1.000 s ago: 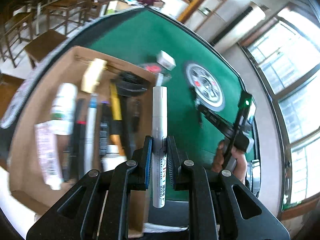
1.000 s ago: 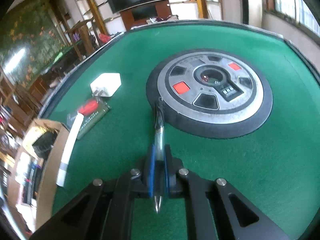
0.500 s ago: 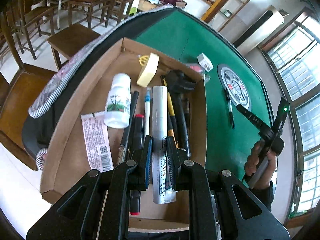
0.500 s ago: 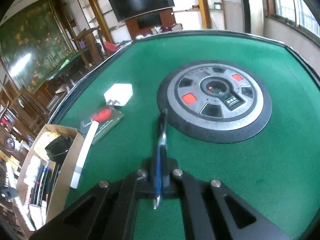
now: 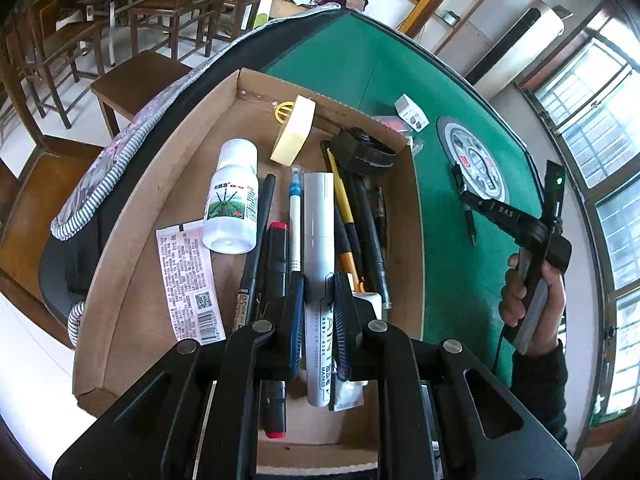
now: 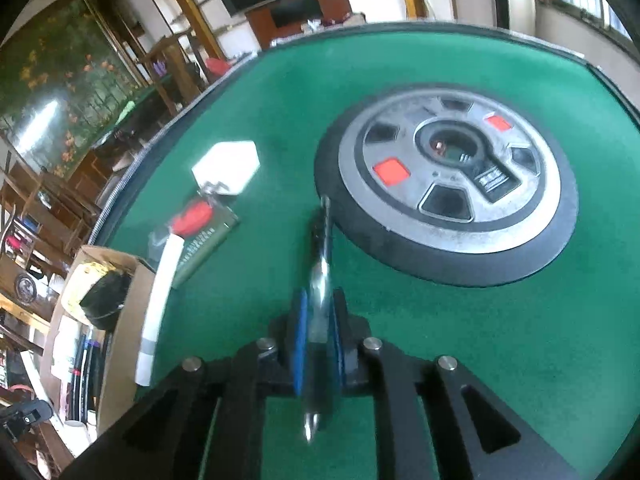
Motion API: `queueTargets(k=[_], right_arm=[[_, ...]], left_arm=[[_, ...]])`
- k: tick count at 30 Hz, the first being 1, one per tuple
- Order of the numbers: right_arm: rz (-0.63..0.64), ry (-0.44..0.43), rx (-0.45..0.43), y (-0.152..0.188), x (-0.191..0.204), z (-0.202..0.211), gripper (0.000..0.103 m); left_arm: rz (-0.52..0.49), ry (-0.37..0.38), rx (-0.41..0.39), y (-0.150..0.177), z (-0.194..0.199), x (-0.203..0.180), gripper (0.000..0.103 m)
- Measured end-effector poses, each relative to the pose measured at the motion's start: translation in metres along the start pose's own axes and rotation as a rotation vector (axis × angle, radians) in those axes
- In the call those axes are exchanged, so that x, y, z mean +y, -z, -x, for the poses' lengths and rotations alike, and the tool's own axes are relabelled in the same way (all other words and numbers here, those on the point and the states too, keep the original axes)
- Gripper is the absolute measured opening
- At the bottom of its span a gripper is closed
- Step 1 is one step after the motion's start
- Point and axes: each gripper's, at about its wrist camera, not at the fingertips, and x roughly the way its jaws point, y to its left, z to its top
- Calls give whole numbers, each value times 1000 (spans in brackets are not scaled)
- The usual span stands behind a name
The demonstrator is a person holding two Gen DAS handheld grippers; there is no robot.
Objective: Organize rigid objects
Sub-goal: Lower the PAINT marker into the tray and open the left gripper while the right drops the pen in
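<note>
My left gripper (image 5: 318,312) is shut on a white paint marker (image 5: 319,236) and holds it over the cardboard box (image 5: 132,248). The box holds several pens, a white bottle (image 5: 232,196), a pale tape roll (image 5: 294,130) and a black object (image 5: 366,152). My right gripper (image 6: 318,320) is shut on a ballpoint pen (image 6: 322,256) above the green table (image 6: 440,340); it also shows in the left wrist view (image 5: 466,196). The white marker shows at the box edge in the right wrist view (image 6: 160,304).
A round grey control dial (image 6: 448,184) sits in the table's middle. A white charger (image 6: 226,166) and a green packet with a red item (image 6: 196,224) lie beside the box. A printed label (image 5: 188,280) lies in the box. Chairs stand beyond the table edge.
My left gripper has carried the white marker from over the table to above the box. My right gripper has lifted the pen a little off the felt.
</note>
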Motion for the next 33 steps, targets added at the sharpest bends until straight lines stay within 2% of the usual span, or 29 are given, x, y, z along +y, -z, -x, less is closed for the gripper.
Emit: queueTargets(k=[7, 11, 13, 18, 23, 29, 33], right_arm=[[76, 82, -2, 3, 15, -1, 11], [129, 152, -3, 6, 25, -2, 9], [126, 161, -8, 7, 25, -1, 8], [23, 37, -34, 9, 8, 13, 8], [-15, -53, -64, 14, 14, 35, 8], [69, -219, -80, 42, 76, 66, 8], [136, -291, -55, 58, 115, 63, 8]], left_arm=[[-4, -34, 7, -6, -16, 4, 14], [-8, -31, 24, -4, -23, 4, 14], [-13, -27, 31, -3, -26, 4, 14], [-21, -29, 45, 0, -33, 3, 14], [-29, -34, 33, 0, -34, 1, 14], [-32, -39, 17, 4, -31, 2, 14], [-33, -33, 13, 6, -29, 3, 14]])
